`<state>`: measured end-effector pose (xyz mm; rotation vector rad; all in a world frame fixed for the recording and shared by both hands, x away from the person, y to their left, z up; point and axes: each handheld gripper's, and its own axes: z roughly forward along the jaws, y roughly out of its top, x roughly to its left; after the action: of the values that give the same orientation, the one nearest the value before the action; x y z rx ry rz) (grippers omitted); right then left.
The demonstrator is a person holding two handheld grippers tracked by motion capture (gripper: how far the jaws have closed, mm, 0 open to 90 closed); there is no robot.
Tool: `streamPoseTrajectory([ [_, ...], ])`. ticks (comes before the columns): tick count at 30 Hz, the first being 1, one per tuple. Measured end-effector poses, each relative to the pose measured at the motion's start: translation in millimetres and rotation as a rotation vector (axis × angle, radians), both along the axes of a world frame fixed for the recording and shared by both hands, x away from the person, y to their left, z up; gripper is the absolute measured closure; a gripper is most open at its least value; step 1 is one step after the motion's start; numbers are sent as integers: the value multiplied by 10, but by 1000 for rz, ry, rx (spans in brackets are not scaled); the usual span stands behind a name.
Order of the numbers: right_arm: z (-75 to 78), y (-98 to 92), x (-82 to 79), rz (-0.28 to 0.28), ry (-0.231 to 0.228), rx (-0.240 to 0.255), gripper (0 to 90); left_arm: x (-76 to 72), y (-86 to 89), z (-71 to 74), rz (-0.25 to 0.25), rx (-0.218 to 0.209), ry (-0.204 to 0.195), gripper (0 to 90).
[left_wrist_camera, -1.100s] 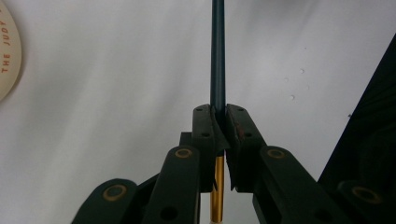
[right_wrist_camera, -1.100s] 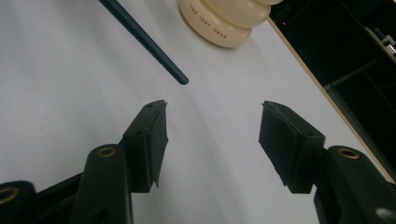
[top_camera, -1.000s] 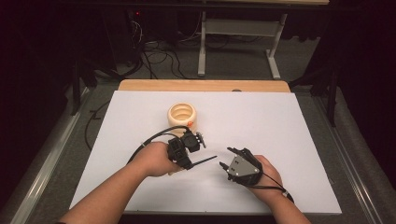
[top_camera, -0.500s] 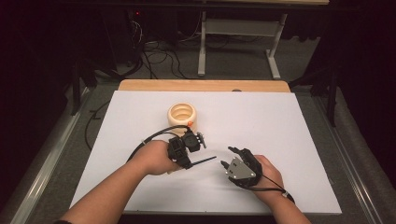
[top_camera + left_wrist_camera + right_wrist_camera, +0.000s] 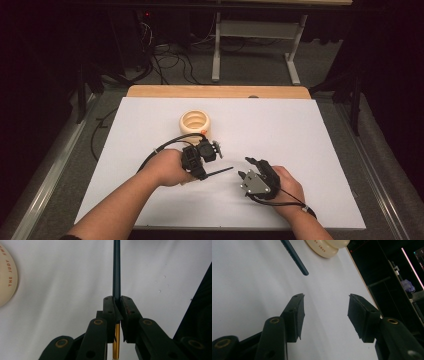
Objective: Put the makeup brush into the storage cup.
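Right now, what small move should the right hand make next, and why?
Probably ease the right tongs toward the free tip of the dark stick. The left tongs clamp that stick, while the right ones stand open, empty, just short of its tip.

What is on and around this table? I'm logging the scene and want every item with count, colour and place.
Pen: 1, dark blue shaft with a gold section, clamped in the left gripper, tip pointing toward the right gripper.
Tape roll: 1, cream with orange lettering, on the sheet beyond the left gripper.
White sheet: 1, white, covering the tabletop.
Table edge: 1, light wood, along the far side of the sheet.
Cables: several, black, on the floor beyond the table.
Metal stand: 1, grey, on the floor behind the table.
Left gripper: 1, black, shut on the pen, near centre.
Right gripper: 1, black, jaws apart and just closing, nothing between them.
Forearms: 2, entering from the near edge.
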<state>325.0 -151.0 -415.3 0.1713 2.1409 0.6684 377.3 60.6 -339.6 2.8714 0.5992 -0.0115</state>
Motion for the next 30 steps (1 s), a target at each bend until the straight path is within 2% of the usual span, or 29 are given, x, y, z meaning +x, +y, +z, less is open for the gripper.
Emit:
streamPoseTrajectory([
  [12,-37,46,-26,8,-50,-76,493,-7,-18,7,-7,1,3,833],
  [16,-39,53,-32,13,-93,-111,502,-9,-39,11,-12,6,1,833],
  [30,-69,106,-83,45,-129,-171,531,3,-70,7,-15,9,0,832],
])
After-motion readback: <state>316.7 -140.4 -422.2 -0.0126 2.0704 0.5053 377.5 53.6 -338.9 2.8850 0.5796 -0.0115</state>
